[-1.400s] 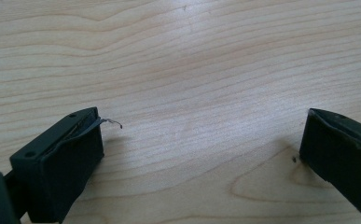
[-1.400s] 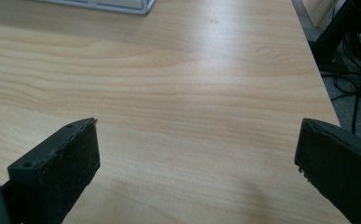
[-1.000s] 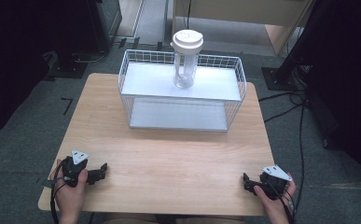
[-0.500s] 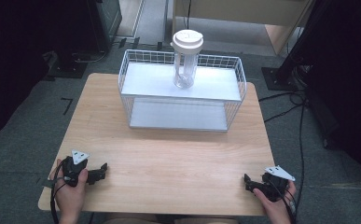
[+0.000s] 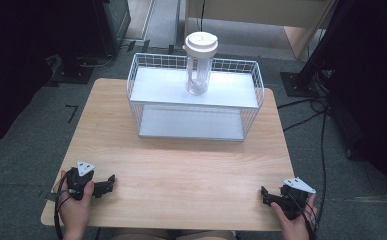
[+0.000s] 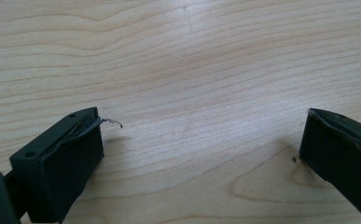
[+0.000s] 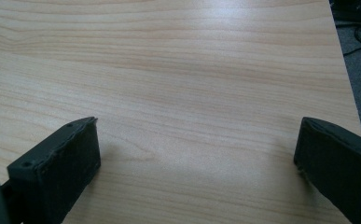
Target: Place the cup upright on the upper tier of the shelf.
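Observation:
A clear plastic cup [image 5: 199,64] with a white lid stands upright on the top shelf of a white wire rack [image 5: 196,97] at the far middle of the wooden table [image 5: 181,170]. My left gripper [image 5: 110,183] rests at the near left corner, open, its jaws wide apart over bare wood [image 6: 201,116]. My right gripper [image 5: 267,196] lies at the near right corner, also open with nothing between its jaws. Bare wood [image 7: 192,107] lies under it, with the table's right edge close by. Both grippers are far from the cup.
The rack has a lower shelf [image 5: 191,124] with nothing on it. Black cables [image 5: 321,115] run over the floor to the right of the table. Dark equipment stands [image 5: 76,70] sit behind the table on the left.
The right gripper has slid slightly toward the table's near right edge. The left gripper, the cup and the rack stay where they were.

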Motion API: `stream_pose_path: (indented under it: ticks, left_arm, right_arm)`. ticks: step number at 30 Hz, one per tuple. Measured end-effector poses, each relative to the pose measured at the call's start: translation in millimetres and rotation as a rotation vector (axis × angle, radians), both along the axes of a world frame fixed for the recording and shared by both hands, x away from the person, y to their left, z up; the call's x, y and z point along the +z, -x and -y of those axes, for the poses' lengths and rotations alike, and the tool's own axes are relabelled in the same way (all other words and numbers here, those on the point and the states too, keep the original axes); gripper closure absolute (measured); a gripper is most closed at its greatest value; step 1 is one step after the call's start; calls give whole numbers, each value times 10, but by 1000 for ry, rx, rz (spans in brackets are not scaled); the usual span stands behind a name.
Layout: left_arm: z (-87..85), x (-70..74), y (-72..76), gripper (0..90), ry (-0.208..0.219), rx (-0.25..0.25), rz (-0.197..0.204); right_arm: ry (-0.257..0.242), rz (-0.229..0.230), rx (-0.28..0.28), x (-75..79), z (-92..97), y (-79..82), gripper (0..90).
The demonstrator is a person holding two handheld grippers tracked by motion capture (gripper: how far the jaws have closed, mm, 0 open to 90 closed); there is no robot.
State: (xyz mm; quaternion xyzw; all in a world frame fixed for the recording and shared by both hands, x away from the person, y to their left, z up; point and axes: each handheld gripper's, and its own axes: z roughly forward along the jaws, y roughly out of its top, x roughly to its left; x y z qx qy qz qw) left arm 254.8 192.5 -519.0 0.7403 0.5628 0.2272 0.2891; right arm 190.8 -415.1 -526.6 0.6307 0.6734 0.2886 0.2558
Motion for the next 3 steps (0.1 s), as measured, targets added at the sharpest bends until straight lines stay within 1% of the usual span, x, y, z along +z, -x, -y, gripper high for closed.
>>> stream_pose_path:
  ticks: [3]
  left_arm:
    - [0,0,0,0,1,0,0]
  right_arm:
    - [-1,0,0,0,0,0,2]
